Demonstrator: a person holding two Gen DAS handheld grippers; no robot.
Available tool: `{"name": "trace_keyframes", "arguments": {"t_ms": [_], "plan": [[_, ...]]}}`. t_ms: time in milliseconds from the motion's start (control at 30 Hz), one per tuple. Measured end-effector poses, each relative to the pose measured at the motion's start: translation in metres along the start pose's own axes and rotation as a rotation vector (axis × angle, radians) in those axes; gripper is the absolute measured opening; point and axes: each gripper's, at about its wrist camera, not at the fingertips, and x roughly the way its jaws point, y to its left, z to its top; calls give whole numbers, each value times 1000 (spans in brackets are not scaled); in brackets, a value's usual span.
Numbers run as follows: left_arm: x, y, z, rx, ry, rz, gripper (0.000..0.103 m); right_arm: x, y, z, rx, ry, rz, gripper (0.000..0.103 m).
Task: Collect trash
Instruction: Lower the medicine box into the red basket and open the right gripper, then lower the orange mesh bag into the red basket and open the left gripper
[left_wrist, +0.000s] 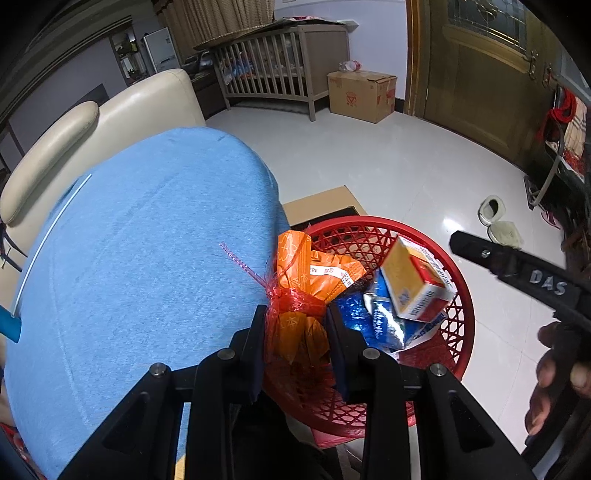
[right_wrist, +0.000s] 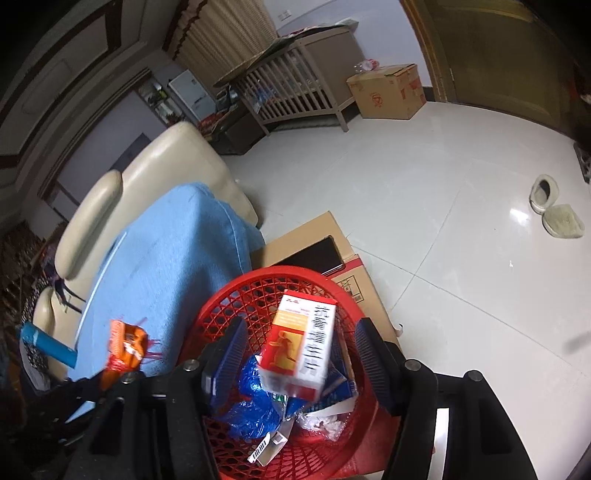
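My left gripper (left_wrist: 297, 325) is shut on an orange wrapper bundled in red mesh netting (left_wrist: 306, 291), held at the near-left rim of the red mesh waste basket (left_wrist: 454, 325). The bundle also shows in the right wrist view (right_wrist: 125, 343). My right gripper (right_wrist: 299, 354) is open above the basket (right_wrist: 236, 306). An orange-and-white box (right_wrist: 301, 343) sits tilted between its fingers, not gripped, blurred; it also shows in the left wrist view (left_wrist: 417, 280). Blue foil wrappers (right_wrist: 251, 406) and paper scraps lie in the basket.
A blue-covered cushion (left_wrist: 140, 266) lies left of the basket on a cream sofa (left_wrist: 55, 147). A flat cardboard box (right_wrist: 325, 243) lies behind the basket. A crib (left_wrist: 273, 70), a cardboard carton (left_wrist: 362, 96) and slippers (right_wrist: 554, 210) stand on the tiled floor.
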Motion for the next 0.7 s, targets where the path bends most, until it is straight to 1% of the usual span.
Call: {"name": "trace_keyframes", "arguments": {"t_ms": [100, 267, 700], "plan": [[7, -7, 0, 7, 18, -13, 32, -9, -10, 0, 40, -16, 20, 65], [22, -17, 1, 7, 48, -31, 32, -20, -19, 2, 66, -38, 32, 65], [44, -32, 9, 16, 71, -21, 32, -35, -28, 4, 88, -71, 54, 65]]}}
